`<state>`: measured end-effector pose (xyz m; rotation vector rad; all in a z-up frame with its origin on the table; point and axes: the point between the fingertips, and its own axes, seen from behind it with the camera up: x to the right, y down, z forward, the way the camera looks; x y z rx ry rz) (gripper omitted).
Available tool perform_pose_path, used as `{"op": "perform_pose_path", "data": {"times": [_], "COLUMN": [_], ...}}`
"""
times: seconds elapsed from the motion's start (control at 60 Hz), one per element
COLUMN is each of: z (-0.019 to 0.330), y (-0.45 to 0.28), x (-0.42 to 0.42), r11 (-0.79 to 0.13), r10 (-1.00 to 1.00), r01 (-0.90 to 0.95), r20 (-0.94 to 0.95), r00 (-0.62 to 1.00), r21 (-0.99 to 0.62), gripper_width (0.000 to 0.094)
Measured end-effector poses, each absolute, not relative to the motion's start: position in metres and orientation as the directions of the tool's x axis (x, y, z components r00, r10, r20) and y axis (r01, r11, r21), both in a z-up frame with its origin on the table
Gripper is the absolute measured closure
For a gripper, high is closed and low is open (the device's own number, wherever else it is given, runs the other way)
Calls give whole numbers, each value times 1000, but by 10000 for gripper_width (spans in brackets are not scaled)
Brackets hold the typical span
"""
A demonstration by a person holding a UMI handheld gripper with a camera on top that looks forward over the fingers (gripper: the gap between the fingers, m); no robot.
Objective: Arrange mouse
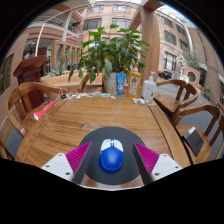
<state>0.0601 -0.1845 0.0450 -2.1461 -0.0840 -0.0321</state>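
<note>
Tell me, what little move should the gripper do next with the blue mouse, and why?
Probably ease straight down and close. The blue mouse sits on a dark round pad between the gripper's open fingers, with gaps on both sides, so nothing grips it yet. The wooden table ahead offers space to place it.

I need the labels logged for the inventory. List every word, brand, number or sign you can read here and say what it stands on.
No text can be read.
Mouse, blue and white, between the open fingers on a dark round mat: no logo shows.
Bottles and cartons by the potted plant: labels are coloured patches, too small to read.
Red item at the table edge: no legible print.
</note>
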Motion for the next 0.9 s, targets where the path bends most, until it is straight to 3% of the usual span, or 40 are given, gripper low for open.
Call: {"op": "perform_pose_path", "data": {"times": [0.167,0.333,0.9], "z": [102,136,131], "y": [-216,-249,-302], "x": [62,61,64], "r11": [-481,-441,-480], "r10": [14,-3,-24], "r01": [59,60,48], "r20": [60,68,68], "r00": [998,998,997], "r21": [-875,-896,-876], "gripper_width": [81,79,83]}}
